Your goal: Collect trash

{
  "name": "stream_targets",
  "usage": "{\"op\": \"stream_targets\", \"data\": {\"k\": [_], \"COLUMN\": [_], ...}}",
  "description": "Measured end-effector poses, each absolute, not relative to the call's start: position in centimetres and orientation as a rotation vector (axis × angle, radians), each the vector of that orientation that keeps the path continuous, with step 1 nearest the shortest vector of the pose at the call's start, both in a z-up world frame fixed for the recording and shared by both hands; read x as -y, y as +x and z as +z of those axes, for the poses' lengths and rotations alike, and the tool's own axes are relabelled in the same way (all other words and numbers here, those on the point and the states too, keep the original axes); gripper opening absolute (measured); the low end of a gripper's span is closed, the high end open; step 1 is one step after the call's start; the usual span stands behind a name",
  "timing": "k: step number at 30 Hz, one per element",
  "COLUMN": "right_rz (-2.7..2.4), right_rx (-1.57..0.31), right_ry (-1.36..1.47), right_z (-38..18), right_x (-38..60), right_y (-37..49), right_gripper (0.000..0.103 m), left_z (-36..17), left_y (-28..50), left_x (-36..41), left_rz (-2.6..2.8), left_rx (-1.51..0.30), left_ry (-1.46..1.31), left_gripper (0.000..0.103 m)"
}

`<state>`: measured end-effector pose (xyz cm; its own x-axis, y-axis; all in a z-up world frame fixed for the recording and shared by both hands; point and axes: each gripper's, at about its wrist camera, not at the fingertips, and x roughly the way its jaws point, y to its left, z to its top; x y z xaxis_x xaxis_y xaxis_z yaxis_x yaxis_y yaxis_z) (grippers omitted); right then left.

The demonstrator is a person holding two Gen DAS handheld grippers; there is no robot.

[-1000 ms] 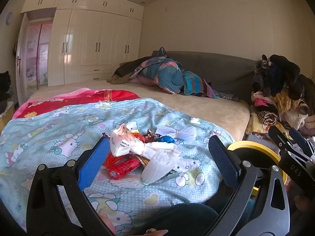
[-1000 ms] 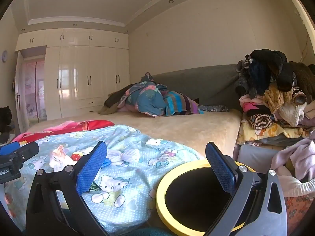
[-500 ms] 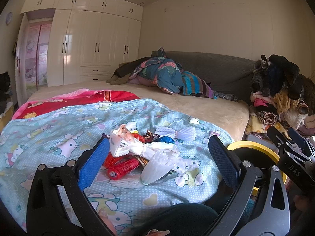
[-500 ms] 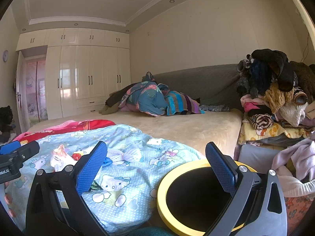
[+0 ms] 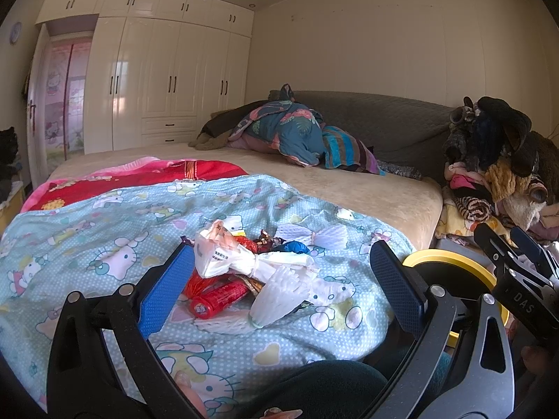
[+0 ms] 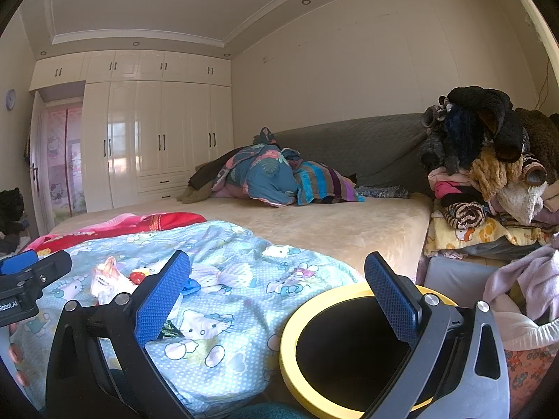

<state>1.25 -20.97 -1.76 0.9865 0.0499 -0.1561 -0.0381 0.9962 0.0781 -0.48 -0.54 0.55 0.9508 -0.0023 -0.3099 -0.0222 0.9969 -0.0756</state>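
Left wrist view: a heap of trash (image 5: 244,272) on the Hello Kitty blanket (image 5: 104,237) near the bed's front edge, made up of crumpled white plastic knotted in the middle, a red tube-shaped wrapper, dark and blue candy wrappers, and a white pleated paper piece; left hand-held gripper (image 5: 279,279) spread wide, gripping nothing, heap between its blue pads. Right wrist view: right hand-held gripper (image 6: 279,293) likewise spread and empty, above the yellow-rimmed bin (image 6: 290,356) beside the bed (image 6: 332,223).
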Motion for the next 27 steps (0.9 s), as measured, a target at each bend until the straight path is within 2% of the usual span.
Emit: {"op": "stream_targets", "data": {"k": [27], "right_rz": [0.138], "right_rx": [-0.179], "right_ry": [0.055], "right_z": [-2.5], "right_x": [19.0], "right_y": [2.3], "right_gripper": [0.097], "left_z": [0.8], "left_y": [-0.2], "left_x": [-0.6], "left_rz": [-0.023], "left_rx": [-0.331], "left_ry": [-0.150], "left_gripper": [0.093]}}
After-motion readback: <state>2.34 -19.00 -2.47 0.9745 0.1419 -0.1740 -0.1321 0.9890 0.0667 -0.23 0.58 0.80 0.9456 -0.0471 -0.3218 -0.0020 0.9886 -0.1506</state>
